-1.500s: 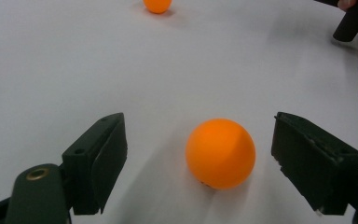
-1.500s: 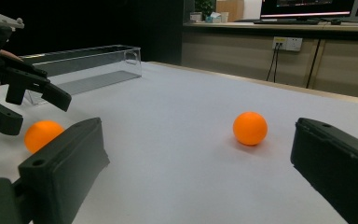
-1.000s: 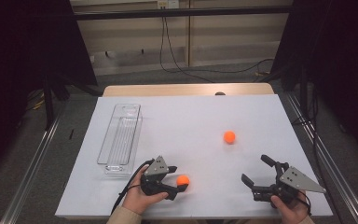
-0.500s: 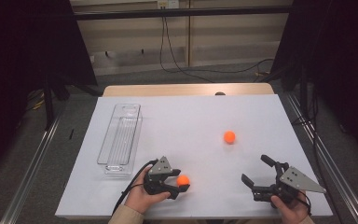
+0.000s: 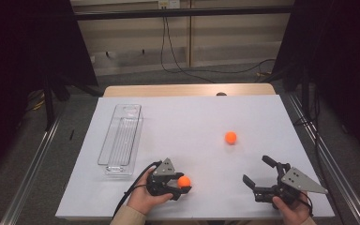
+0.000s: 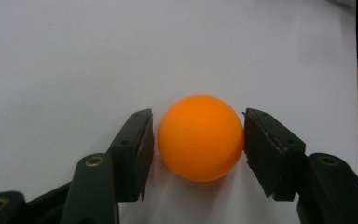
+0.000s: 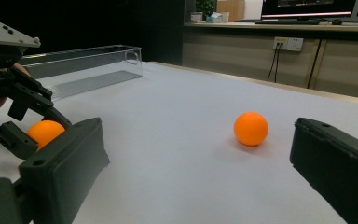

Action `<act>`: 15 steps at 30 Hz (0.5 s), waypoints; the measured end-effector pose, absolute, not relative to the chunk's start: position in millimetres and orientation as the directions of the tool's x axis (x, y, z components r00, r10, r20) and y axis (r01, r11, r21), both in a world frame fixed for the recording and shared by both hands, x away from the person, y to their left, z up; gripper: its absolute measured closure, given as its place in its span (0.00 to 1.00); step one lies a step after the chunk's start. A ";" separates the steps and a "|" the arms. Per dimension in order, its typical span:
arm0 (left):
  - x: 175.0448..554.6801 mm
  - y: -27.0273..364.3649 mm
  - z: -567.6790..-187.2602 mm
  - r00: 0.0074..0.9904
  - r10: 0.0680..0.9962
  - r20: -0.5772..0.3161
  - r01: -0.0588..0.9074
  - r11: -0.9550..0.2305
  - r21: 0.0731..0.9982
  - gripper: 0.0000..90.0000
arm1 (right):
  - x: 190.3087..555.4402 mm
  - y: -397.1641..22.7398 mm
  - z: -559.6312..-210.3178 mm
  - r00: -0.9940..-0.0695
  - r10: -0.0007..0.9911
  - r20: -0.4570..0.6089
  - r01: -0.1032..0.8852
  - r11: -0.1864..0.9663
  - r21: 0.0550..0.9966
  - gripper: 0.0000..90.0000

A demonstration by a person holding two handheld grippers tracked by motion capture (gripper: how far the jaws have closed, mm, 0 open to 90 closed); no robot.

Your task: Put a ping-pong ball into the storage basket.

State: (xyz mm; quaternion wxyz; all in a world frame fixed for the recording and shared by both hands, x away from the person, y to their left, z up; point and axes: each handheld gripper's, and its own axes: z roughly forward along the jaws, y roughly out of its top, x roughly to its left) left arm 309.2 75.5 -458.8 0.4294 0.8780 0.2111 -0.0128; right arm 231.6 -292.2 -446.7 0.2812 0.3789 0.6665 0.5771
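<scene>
Orange, smooth and matte, the small round plastic ball (image 6: 199, 138) sits between your left gripper (image 5: 180, 183)'s jaws, which have just been closing; slim gaps remain. Your right gripper (image 5: 261, 177) gapes open, holding nothing.

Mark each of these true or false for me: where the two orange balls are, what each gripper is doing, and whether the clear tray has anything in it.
1. An orange ball sits between the jaws of the left gripper. True; the jaws have just been closing on it, and a thin gap shows at each pad.
2. The right gripper grips the second ball. False; its jaws stand wide open with nothing between them, and that ball lies apart on the white table.
3. The clear tray holds a ball. False; no ball is in it.
4. The clear tray lies on the left side of the table in the high view. True.
</scene>
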 end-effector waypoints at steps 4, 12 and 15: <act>309.0 75.0 -459.6 0.911 0.360 -0.203 0.382 -0.544 0.747 0.50 | 231.6 -292.8 -446.6 -0.555 0.830 0.063 0.180 0.046 0.983 0.03; 308.9 75.0 -459.9 0.910 0.365 -0.197 0.382 -0.554 0.740 0.53 | 231.6 -293.1 -446.5 -0.555 0.829 0.063 0.179 0.046 0.983 0.03; 308.5 74.8 -460.0 0.909 0.368 -0.195 0.382 -0.552 0.741 0.53 | 231.6 -293.2 -446.5 -0.555 0.830 0.064 0.179 0.044 0.983 0.03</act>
